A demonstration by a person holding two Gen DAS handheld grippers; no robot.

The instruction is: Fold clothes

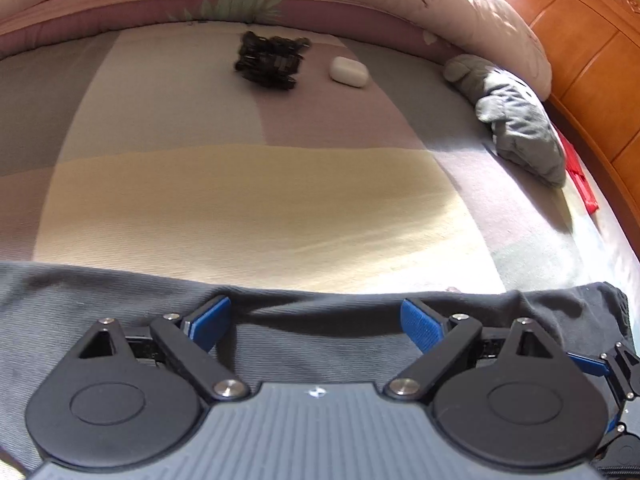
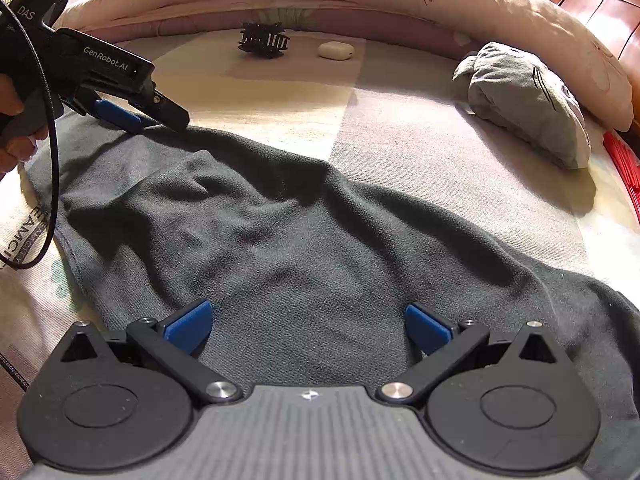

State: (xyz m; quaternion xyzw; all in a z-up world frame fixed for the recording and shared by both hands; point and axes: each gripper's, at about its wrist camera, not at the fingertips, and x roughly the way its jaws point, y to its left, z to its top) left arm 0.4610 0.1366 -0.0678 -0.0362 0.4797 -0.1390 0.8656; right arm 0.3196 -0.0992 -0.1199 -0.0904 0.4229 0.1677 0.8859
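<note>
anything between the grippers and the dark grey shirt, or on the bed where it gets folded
Nothing visible. Both the left gripper and right gripper hover open right over the dark grey shirt. The black clip pile, white case and grey bundle lie beyond it.

Dark grey knit garment, spread out but rumpled on the bed, with soft creases running across its middle. Its far edge lies roughly straight across the cream and grey blocks of the bedcover. 1 corner reaches toward the far left; the near right part spreads wide.
</note>
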